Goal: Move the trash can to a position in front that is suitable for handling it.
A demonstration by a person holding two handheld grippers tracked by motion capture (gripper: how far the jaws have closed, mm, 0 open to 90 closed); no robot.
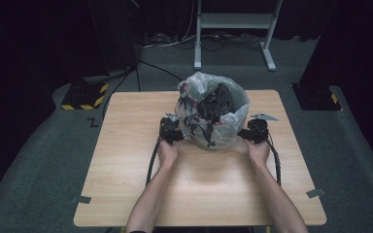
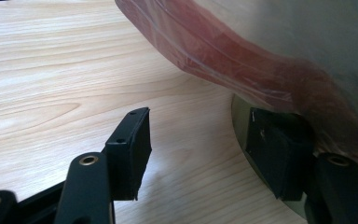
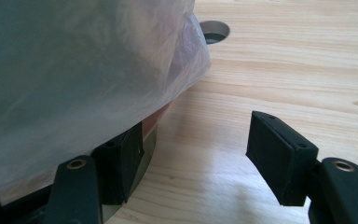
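Observation:
A round bin lined with a clear plastic bag (image 1: 213, 114) stands in the middle of the wooden table (image 1: 126, 160), holding dark scraps. My left gripper (image 1: 171, 130) is low at the bin's left side, my right gripper (image 1: 254, 131) at its right. In the left gripper view the left gripper (image 2: 205, 154) is open, its right pad pressed against the bin's base under the reddish bag film (image 2: 242, 60). Seen from the right gripper view, the right gripper (image 3: 200, 158) is open too, with its left pad against the bin's base beneath the bag (image 3: 74, 79).
A round cable hole (image 3: 214, 31) lies in the table beyond the bag. Tape pieces (image 1: 315, 192) mark the table's front corners. A white stand (image 1: 233, 29) and a yellow-black striped base (image 1: 83, 94) sit on the floor behind.

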